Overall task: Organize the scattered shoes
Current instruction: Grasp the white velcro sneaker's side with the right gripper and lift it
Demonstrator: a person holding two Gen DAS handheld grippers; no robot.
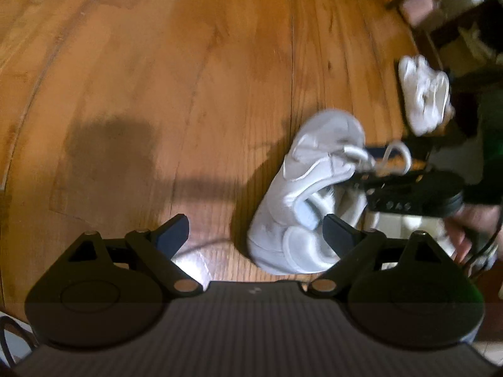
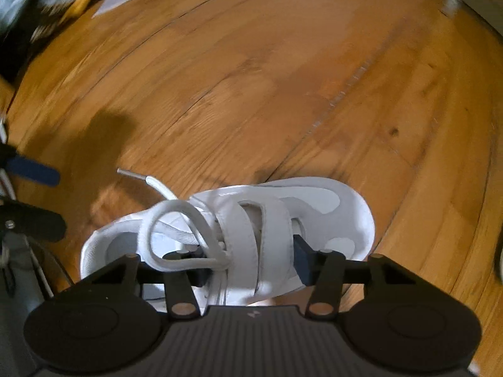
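A white strapped sneaker (image 2: 314, 207) lies on the wooden floor (image 2: 283, 78), its lace loop (image 2: 176, 229) loose over the tongue. My right gripper (image 2: 248, 264) points down over its middle, and both pads press against the strapped upper, so it is shut on the shoe. The left wrist view shows the same sneaker (image 1: 298, 194) with the right gripper (image 1: 366, 169) clamped on its top. My left gripper (image 1: 257, 232) hovers open just beside the heel, with one finger (image 1: 339, 235) near the shoe and nothing held. A second white sneaker (image 1: 424, 94) lies further back on the right.
Dark furniture and boxes (image 1: 440, 9) stand along the far right in the left wrist view. A heap of mixed clutter (image 2: 63, 0) lies at the top left of the right wrist view. A person's hand (image 1: 465, 229) holds the right gripper.
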